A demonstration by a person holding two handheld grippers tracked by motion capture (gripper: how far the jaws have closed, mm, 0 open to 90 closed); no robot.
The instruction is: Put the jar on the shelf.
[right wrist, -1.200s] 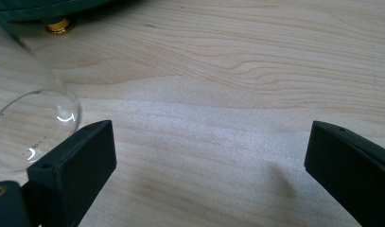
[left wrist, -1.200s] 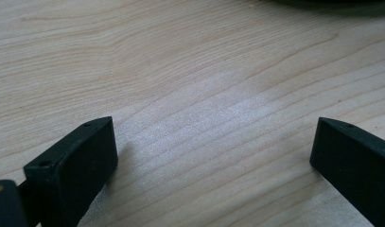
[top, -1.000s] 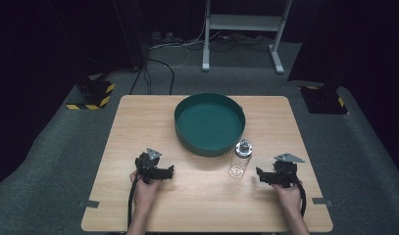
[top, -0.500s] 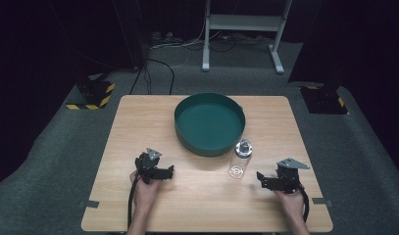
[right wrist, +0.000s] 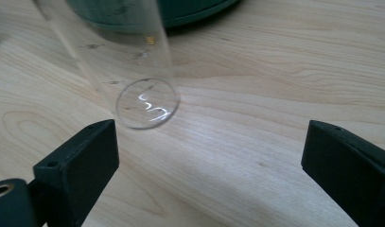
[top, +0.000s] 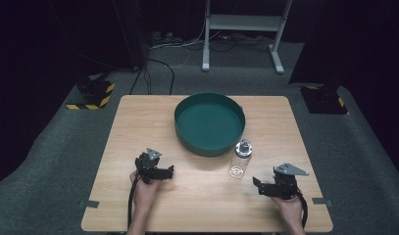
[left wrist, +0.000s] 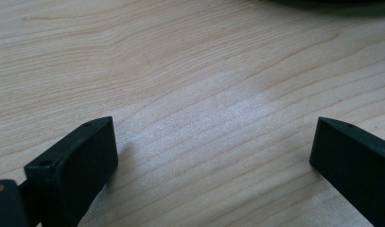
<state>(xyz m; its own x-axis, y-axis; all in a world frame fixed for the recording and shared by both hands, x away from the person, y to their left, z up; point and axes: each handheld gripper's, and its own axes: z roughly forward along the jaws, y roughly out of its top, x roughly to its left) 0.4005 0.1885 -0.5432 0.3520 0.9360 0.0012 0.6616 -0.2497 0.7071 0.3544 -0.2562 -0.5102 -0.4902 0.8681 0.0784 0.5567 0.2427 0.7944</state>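
Observation:
A clear plastic bottle (top: 239,160) with a silver cap stands upright on the wooden table (top: 138,122), just in front of the round green basin (top: 210,124). My right gripper (top: 256,184) lies low on the table to the bottom right of the bottle, open and empty. In the right gripper view the bottle (right wrist: 128,66) stands a short way ahead, toward the left jaw, outside the gap (right wrist: 209,165). My left gripper (top: 170,171) rests at the front left, open over bare wood (left wrist: 214,161), pointing right.
The green basin (right wrist: 180,12) sits at the table's middle back, its wall close behind the bottle. Off the table lie grey carpet, black-and-yellow floor blocks (top: 91,95) on both sides, cables and a white stand frame (top: 243,22) at the back.
My right gripper has drawn back toward the table's front edge and a little right, away from the bottle. The left gripper and the bottle have stayed put.

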